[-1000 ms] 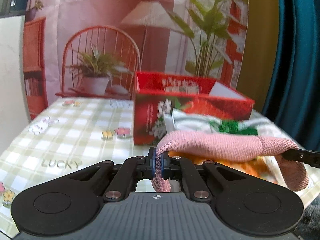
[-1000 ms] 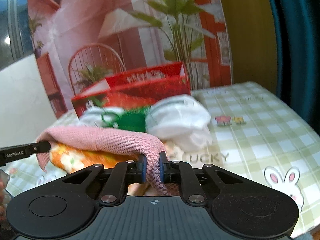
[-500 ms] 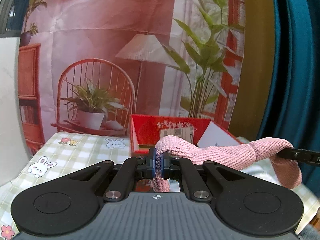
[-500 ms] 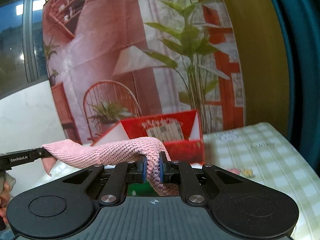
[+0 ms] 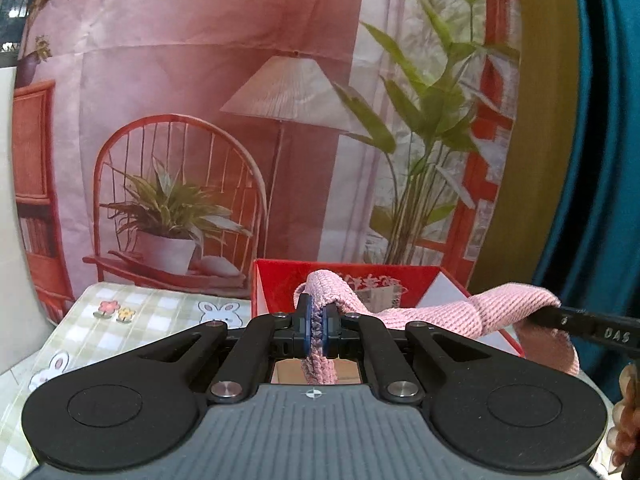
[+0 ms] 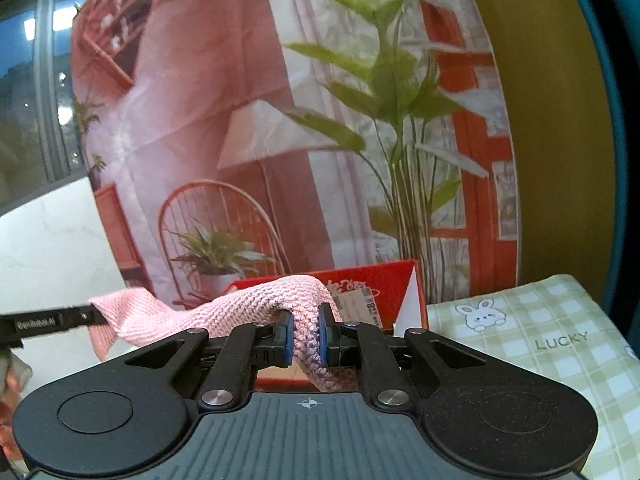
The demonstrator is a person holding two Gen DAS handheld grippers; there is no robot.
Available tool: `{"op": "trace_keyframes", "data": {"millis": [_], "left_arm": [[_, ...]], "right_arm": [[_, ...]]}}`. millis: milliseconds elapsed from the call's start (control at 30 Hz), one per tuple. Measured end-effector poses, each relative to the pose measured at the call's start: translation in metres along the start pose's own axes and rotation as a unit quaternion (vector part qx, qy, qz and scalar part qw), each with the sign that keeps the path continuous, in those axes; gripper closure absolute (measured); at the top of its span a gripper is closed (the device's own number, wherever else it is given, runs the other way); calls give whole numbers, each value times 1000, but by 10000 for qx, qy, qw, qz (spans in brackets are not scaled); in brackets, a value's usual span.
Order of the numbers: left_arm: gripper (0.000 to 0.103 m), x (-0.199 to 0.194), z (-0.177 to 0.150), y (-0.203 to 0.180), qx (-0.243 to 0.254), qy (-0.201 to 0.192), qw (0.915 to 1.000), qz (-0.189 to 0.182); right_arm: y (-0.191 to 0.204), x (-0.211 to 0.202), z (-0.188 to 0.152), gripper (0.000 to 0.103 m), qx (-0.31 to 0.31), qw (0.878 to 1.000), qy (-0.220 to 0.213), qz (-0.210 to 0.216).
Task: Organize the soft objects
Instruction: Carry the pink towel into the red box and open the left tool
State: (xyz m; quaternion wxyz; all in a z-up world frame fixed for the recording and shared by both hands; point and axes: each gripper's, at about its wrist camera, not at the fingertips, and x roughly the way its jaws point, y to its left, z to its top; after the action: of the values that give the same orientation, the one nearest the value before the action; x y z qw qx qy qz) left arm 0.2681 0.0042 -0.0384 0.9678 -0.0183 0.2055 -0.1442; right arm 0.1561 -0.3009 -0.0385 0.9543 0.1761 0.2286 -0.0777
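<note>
A pink knitted cloth (image 5: 436, 314) hangs in the air, stretched between both grippers. My left gripper (image 5: 315, 326) is shut on one end of it. The other end is pinched by my right gripper (image 6: 306, 334), which shows as a black fingertip (image 5: 592, 330) at the right of the left wrist view. In the right wrist view the pink knitted cloth (image 6: 248, 304) runs left to the left gripper's finger (image 6: 48, 322). A red box (image 5: 400, 280) stands open just behind the cloth; the red box (image 6: 384, 284) is in the right wrist view too.
A green checked tablecloth (image 6: 560, 344) with rabbits and the word LUCKY covers the table (image 5: 132, 320). A printed backdrop (image 5: 240, 120) of a chair, lamp and plants hangs behind. A teal curtain (image 5: 608, 160) is at the right. A hand (image 5: 628, 412) shows at the right edge.
Both grippers have risen with the pink cloth and moved toward the red box. The pile of soft things seen under the cloth earlier has dropped out of view.
</note>
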Motion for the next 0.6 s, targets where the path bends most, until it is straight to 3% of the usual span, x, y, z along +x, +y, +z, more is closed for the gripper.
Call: {"op": "trace_keyframes", "data": {"millis": [267, 600], "left_arm": [[97, 57, -5, -2, 215, 436, 9988, 68], [97, 85, -16, 10, 258, 713, 9971, 79]], "right_arm": [[-20, 70, -7, 92, 46, 9982, 507, -329], [-36, 119, -5, 92, -11, 9951, 837, -528]]}}
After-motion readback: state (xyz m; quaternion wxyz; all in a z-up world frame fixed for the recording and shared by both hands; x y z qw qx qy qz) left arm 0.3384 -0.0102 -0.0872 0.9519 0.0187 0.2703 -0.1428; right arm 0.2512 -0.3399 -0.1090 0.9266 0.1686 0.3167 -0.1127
